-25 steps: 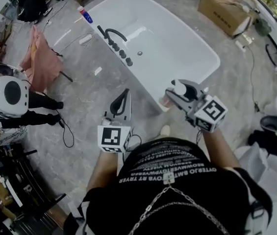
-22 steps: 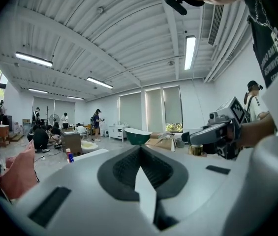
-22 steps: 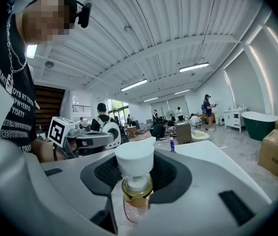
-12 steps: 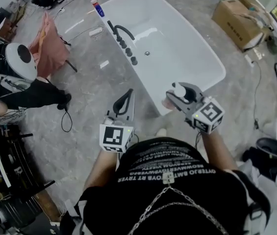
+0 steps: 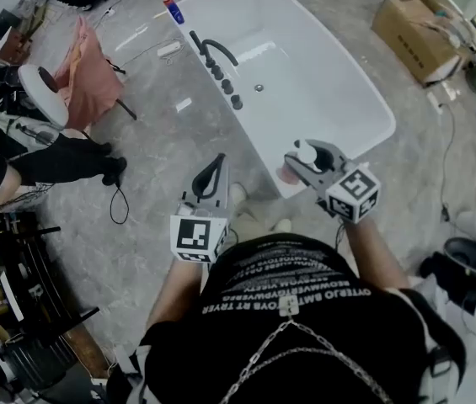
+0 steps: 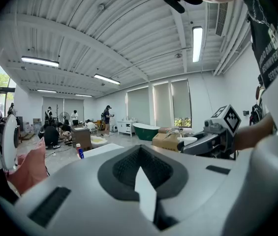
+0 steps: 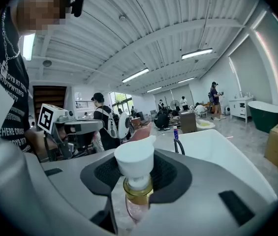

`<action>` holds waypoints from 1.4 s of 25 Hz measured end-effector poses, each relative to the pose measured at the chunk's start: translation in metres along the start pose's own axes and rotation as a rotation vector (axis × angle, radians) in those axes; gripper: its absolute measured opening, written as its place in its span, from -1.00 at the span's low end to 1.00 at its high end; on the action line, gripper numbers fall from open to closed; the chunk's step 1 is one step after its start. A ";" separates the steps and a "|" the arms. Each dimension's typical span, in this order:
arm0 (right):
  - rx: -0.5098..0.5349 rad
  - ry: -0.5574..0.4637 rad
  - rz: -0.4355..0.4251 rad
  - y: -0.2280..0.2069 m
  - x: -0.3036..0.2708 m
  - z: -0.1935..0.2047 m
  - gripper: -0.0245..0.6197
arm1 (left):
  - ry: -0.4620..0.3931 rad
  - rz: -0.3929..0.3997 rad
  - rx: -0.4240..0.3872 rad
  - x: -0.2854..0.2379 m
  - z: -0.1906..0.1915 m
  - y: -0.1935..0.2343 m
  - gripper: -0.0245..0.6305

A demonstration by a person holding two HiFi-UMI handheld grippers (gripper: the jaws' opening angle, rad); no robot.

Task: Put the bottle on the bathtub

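In the head view my right gripper [image 5: 307,163] is shut on a pink bottle [image 5: 289,173] with a white pump cap, held over the near end of the white bathtub [image 5: 371,81]. In the right gripper view the bottle [image 7: 135,160] stands upright between the jaws of the right gripper [image 7: 135,182], with the tub [image 7: 212,146] beyond it. My left gripper [image 5: 213,173] hangs over the grey floor left of the tub, jaws together and empty. The left gripper [image 6: 141,165] looks towards the tub rim [image 6: 99,150].
A black faucet [image 5: 212,50] with several knobs sits on the tub's left rim. A blue bottle [image 5: 172,8] stands at the tub's far corner. A pink cloth [image 5: 90,78] and a crouching person [image 5: 52,154] are at the left. A cardboard box [image 5: 419,28] lies at the far right.
My right gripper has sunk a little with the bottle still in it. The view has shifted, so the tub sits further right. The person at the left has moved.
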State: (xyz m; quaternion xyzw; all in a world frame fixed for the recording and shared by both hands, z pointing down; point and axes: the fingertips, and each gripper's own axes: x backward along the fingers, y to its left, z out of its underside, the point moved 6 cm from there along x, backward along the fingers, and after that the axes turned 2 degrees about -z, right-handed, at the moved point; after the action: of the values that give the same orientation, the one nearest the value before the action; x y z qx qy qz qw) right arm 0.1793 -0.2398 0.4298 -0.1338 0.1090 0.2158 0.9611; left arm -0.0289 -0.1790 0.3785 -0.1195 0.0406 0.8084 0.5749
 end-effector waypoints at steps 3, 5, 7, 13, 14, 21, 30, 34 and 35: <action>-0.009 0.002 0.015 -0.009 -0.011 0.003 -0.48 | -0.015 0.021 0.000 -0.013 -0.006 0.009 -0.92; -0.017 0.004 0.022 -0.014 -0.021 0.002 -0.48 | -0.025 0.033 -0.015 -0.021 -0.010 0.020 -0.92; -0.040 -0.008 0.025 -0.021 -0.032 -0.001 -0.48 | -0.022 0.049 -0.040 -0.031 -0.011 0.033 -0.92; -0.075 0.020 0.081 -0.039 -0.069 -0.008 -0.48 | -0.017 0.064 0.000 -0.059 -0.015 0.070 -0.92; -0.079 0.029 0.088 -0.042 -0.073 -0.004 -0.48 | -0.016 0.073 -0.020 -0.063 -0.014 0.075 -0.92; -0.102 0.069 0.118 -0.071 -0.111 0.010 -0.48 | 0.009 0.104 -0.033 -0.091 -0.011 0.107 -0.92; -0.155 0.120 0.159 -0.097 -0.151 0.036 -0.47 | 0.044 0.130 -0.025 -0.110 0.004 0.137 -0.92; -0.186 0.150 0.181 -0.109 -0.164 0.054 -0.47 | 0.064 0.132 -0.013 -0.114 0.015 0.145 -0.92; -0.191 0.158 0.186 -0.112 -0.168 0.057 -0.47 | 0.070 0.132 0.004 -0.114 0.015 0.147 -0.92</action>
State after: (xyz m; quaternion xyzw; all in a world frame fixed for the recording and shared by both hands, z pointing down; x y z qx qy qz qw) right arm 0.0890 -0.3844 0.5522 -0.2305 0.1753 0.3020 0.9083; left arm -0.1338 -0.3304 0.4101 -0.1435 0.0700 0.8398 0.5188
